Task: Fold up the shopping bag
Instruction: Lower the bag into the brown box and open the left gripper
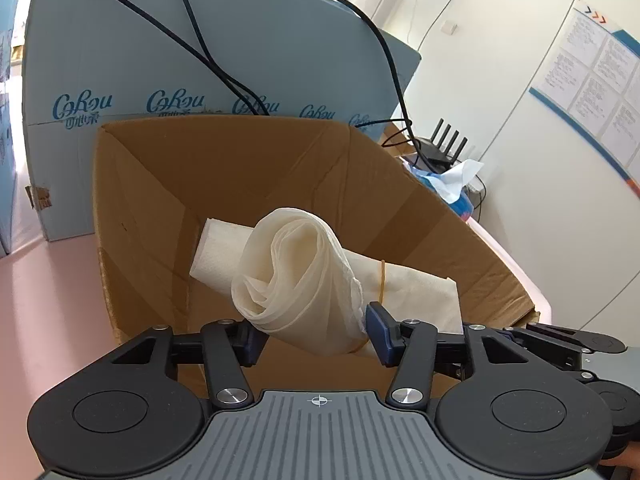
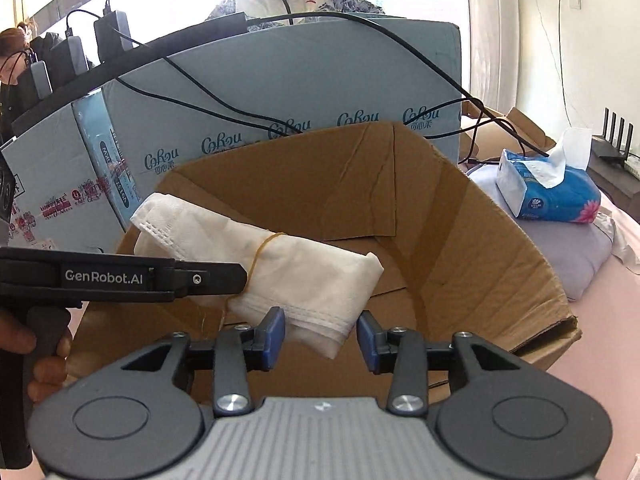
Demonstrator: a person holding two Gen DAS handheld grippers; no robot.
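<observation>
Judging from both wrist views, the folding itself looks finished: the shopping bag (image 2: 280, 272) is rolled into a tight white bundle and cinched by a rubber band (image 2: 266, 242), and it hangs over the open cardboard box (image 2: 480, 240) rather than resting on the pink table (image 1: 48, 300). In the left wrist view the roll's spiral end faces the camera and sits between the pads of the left gripper (image 1: 312, 330); the jaws stand partly apart, and whether the pads press the cloth cannot be told, since the bundle fills the gap. In the right wrist view the right gripper (image 2: 320, 338) has its blue pads apart, with a clear gap beside the bag's stitched corner on the right pad's side, so that end looks let go. A second folded white bag (image 1: 216, 252) already lies in the box. What seems left is only dropping this bundle in beside it and drawing both tools clear.
</observation>
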